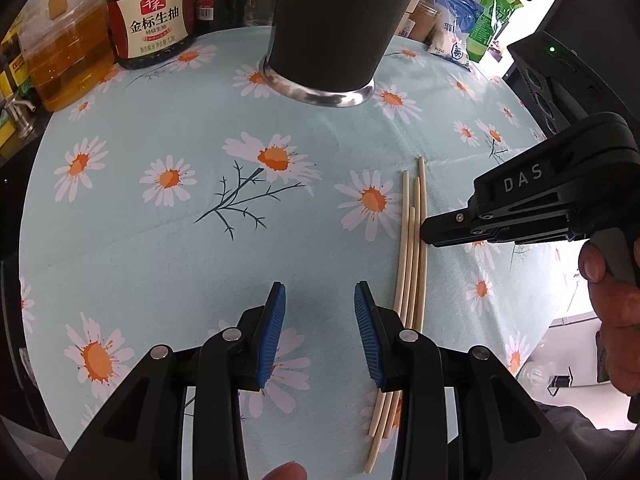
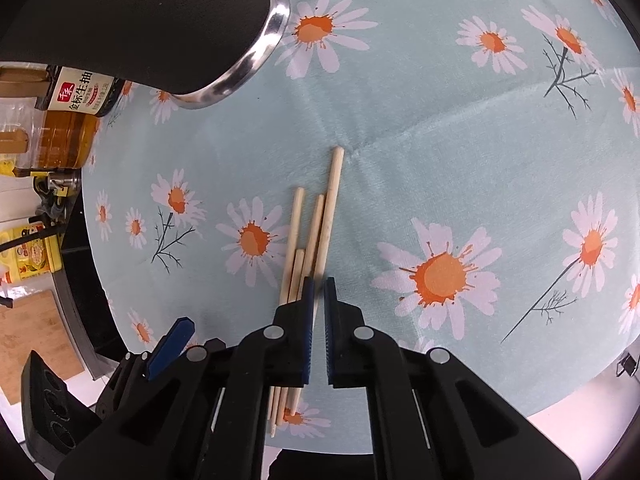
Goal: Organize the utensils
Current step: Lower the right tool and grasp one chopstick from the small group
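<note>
Left wrist view: left claw [image 1: 320, 312] held apart over bare daisy-print cloth [image 1: 160, 240] on the counter, nothing between its blue pads [image 1: 272, 332]; four pale chopsticks [image 1: 412, 240] lying side by side on the cloth just right of the right-hand pad, partly hidden behind that finger; right claw [image 1: 430, 234] reaching in from the right, tip just beside the sticks, jaws together; dark cup with a metal rim [image 1: 320, 92] standing beyond; soy sauce bottle [image 1: 154, 28] and oil bottle [image 1: 68, 64] at the far left edge.

Right wrist view: right claw [image 2: 319, 292] closed down to a thin slit, directly over the chopsticks [image 2: 330, 208]; cannot tell whether a stick is pinched; dark cup [image 2: 256, 60] at upper left.
</note>
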`<state>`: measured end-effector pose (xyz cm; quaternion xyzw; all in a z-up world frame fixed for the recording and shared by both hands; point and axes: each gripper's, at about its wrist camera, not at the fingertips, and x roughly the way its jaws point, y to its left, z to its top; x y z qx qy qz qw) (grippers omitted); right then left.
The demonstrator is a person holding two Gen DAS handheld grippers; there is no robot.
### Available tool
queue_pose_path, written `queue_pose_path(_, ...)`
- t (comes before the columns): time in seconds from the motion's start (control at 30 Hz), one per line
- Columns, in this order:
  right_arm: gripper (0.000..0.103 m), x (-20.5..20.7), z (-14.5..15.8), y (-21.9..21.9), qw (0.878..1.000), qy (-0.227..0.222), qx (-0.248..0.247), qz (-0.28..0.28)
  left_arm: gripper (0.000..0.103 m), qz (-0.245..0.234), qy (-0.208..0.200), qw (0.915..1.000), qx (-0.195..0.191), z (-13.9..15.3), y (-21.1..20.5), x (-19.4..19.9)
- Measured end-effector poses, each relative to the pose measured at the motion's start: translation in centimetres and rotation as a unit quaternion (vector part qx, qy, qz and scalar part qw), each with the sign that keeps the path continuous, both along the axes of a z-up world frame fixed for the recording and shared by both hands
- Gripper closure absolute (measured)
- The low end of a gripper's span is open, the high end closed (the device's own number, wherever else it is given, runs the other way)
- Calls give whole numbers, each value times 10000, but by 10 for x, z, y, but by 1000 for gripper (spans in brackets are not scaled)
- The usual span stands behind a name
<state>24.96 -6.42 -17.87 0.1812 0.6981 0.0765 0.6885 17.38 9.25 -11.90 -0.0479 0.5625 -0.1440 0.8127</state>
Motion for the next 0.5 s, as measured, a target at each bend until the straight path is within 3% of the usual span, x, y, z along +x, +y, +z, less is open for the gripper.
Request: queue_pose_path(0.5,102,-2,1,-17,9997,148,163,-128,68,-243,83,9997,-22,-4,0,6)
